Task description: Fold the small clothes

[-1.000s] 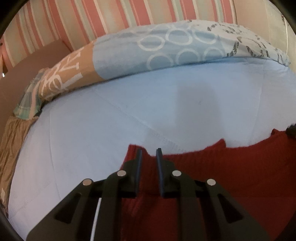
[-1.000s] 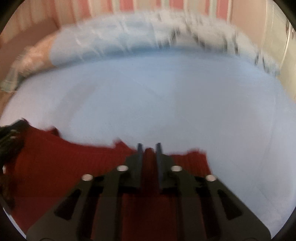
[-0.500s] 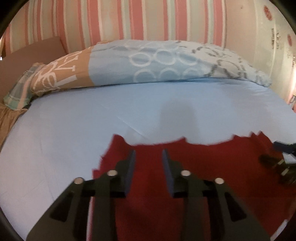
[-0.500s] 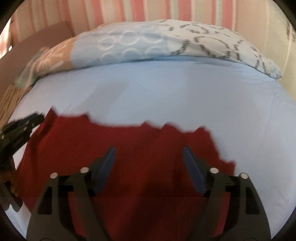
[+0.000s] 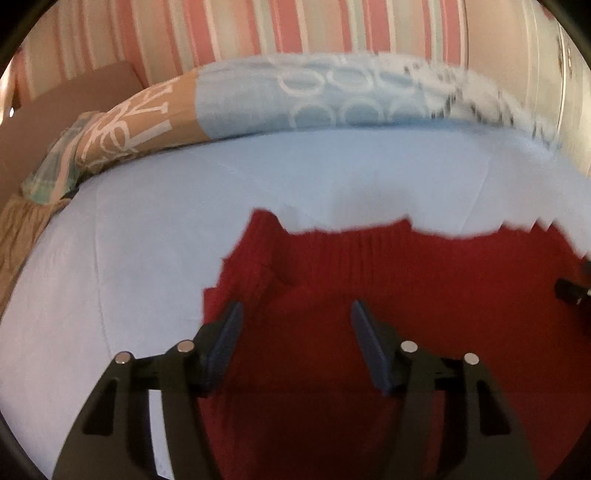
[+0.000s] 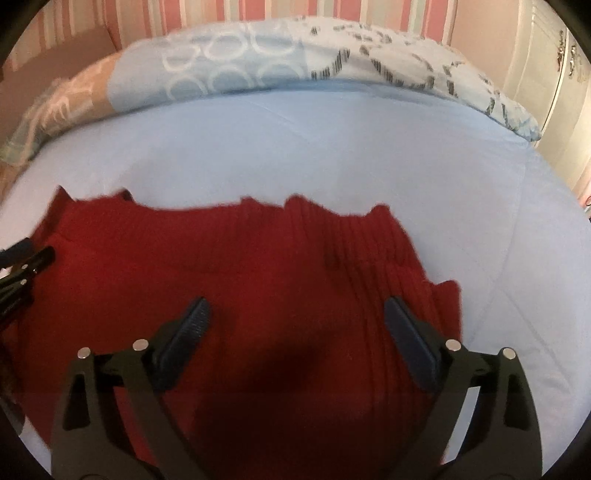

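A: Left tool (image 5: 295,314)?

B: Tilted down over the red knit garment (image 5: 369,295), near its left edge. Jaws apart and opening. Only cloth below the gap, nothing pinched, pads not pressing on it.

A: Right tool (image 6: 297,314)?

B: Same tilt, steep, aimed down at the garment's right part. Jaws spread very wide and opening too. One pad (image 6: 410,332) sits over the ribbed strip by the right edge. Not gripping anything.

A: Where's the garment?

B: Flat on the bed sheet (image 5: 147,240), pale blue. Far edge ragged, with a small folded bump at the far left corner. Ribbing runs along the far and right sides.

A: Tools see each other?

B: Yes. Left tool's tip shows at the left edge of the right wrist view, right tool's at the right edge of the left view. Both over the same garment, well apart.

A: Background?

B: Patterned duvet (image 6: 295,62) bunched along the far side of the bed, striped wall (image 5: 295,26) behind. Blurry.
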Tool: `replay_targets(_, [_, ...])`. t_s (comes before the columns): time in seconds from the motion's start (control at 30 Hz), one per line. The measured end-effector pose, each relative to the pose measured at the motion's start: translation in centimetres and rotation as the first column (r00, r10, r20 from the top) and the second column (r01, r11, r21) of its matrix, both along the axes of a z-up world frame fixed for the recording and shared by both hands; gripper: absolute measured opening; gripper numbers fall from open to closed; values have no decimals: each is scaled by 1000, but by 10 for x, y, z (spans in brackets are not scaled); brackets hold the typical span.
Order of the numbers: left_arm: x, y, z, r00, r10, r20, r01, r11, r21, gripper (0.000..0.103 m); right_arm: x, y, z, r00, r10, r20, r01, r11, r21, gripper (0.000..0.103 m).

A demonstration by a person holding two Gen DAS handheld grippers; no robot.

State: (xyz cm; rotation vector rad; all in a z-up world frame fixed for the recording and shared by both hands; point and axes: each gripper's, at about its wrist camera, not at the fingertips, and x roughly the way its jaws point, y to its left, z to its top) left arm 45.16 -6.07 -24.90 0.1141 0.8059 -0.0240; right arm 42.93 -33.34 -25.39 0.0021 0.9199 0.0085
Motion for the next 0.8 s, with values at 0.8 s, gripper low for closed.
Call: replay_targets(0.8, [-149, -12, 69, 999, -3, 48, 7, 997, -77, 79, -138, 1, 66, 999, -13, 32, 11, 999, 52, 98])
